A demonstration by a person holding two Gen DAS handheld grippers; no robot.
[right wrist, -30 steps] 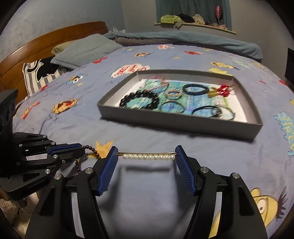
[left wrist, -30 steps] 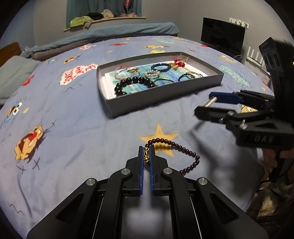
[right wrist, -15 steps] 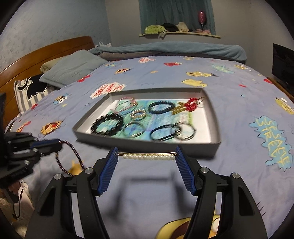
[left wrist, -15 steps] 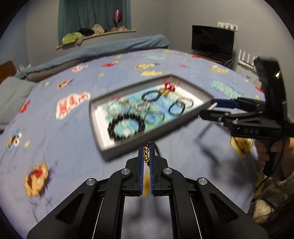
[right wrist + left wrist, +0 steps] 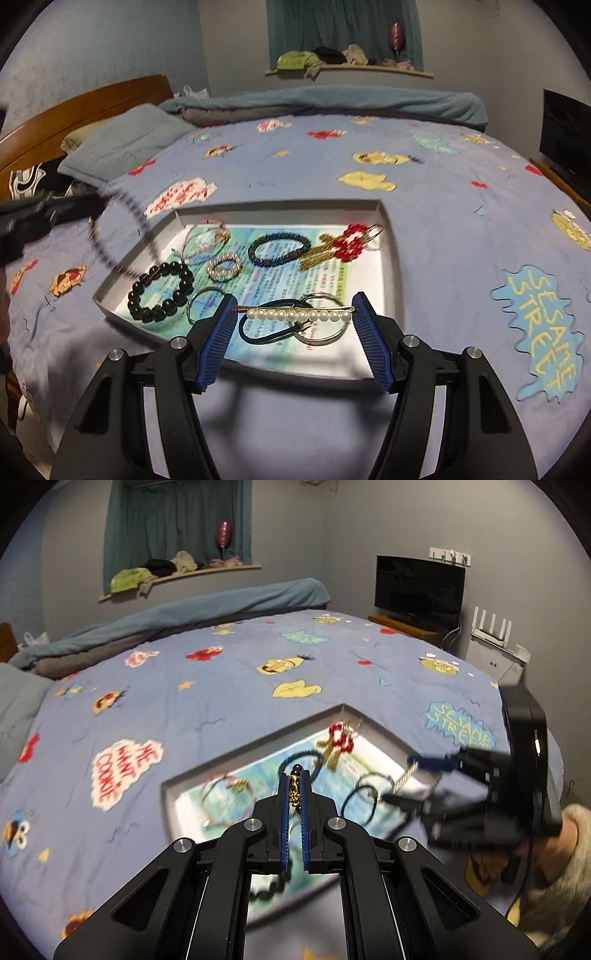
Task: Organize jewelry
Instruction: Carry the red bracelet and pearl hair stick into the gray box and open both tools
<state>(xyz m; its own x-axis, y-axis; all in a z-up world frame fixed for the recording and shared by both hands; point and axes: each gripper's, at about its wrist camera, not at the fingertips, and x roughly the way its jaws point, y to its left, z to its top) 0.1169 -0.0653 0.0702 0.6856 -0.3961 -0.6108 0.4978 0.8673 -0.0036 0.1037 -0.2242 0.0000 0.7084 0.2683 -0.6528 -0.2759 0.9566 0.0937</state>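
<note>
Right wrist view shows the right gripper [image 5: 293,317] pinching a pearl clip [image 5: 298,314] low-centre over the tray [image 5: 391,240], while the left gripper [image 5: 294,797], pressed on a blurred, probably beaded bracelet [image 5: 118,236], should lower before releasing.

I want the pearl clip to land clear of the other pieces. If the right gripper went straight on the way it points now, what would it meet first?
Probably the overlapping black hair tie and thin metal hoops in the near part of the tray, just beyond the pearl clip held in the right gripper. Depth is unclear.
</note>
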